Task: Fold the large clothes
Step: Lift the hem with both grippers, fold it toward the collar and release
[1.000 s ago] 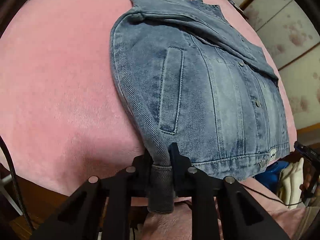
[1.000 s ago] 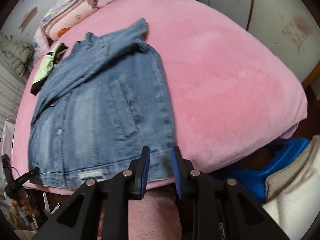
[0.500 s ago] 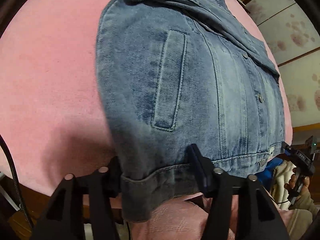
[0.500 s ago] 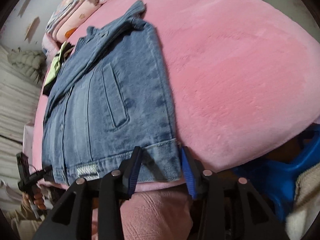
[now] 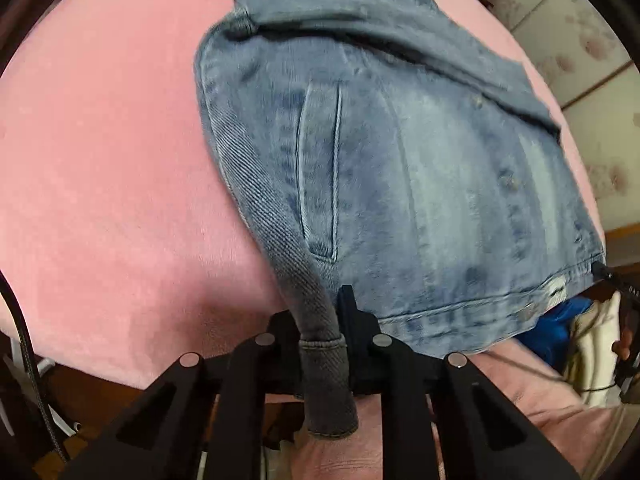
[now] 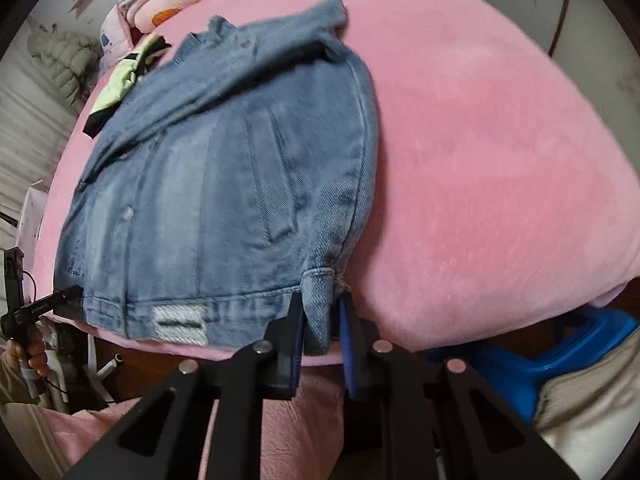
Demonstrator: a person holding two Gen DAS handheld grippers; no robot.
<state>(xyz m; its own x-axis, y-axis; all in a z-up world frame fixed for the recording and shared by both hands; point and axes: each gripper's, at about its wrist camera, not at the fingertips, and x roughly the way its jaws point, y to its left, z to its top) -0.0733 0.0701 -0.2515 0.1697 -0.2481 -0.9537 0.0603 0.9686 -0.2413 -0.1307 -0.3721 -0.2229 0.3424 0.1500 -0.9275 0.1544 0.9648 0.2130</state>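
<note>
My bed's pink blanket (image 5: 100, 168) fills most of both views, and the denim jacket (image 5: 400, 184) lies front-up on it, its hem at the bed's near edge, toward the bottom of each frame.

My right camera alone shows the stacked bedding (image 6: 168, 4) at the upper left, a padded grey coat (image 6: 64, 60) at the left edge, a yellow-green and black garment (image 6: 120, 80) by the jacket's collar, and a blue plastic thing (image 6: 532, 364) at the lower right beside the bed. It also catches my left gripper (image 6: 24, 308) in my hand (image 6: 28, 352) at the lower left, beside the hem's corner. My left camera alone shows the patterned wall panels (image 5: 592, 60) at the upper right, and my right gripper's tip (image 5: 608, 276) at the hem's opposite corner, on the frame's right edge.

The jacket is faded blue, paler down the middle, with a slanted pocket (image 5: 320, 176), a row of buttons (image 5: 508, 180) and a frayed white patch (image 6: 180, 320) on the hem. A sleeve lies folded across the chest.

My left gripper (image 5: 320, 340) is closing on a bunched hem corner, the dark cloth pinched between its narrow fingers and hanging toward me. My right gripper (image 6: 320, 320) is closing too, with the hem's other corner between its blue pads (image 6: 348, 344).
</note>
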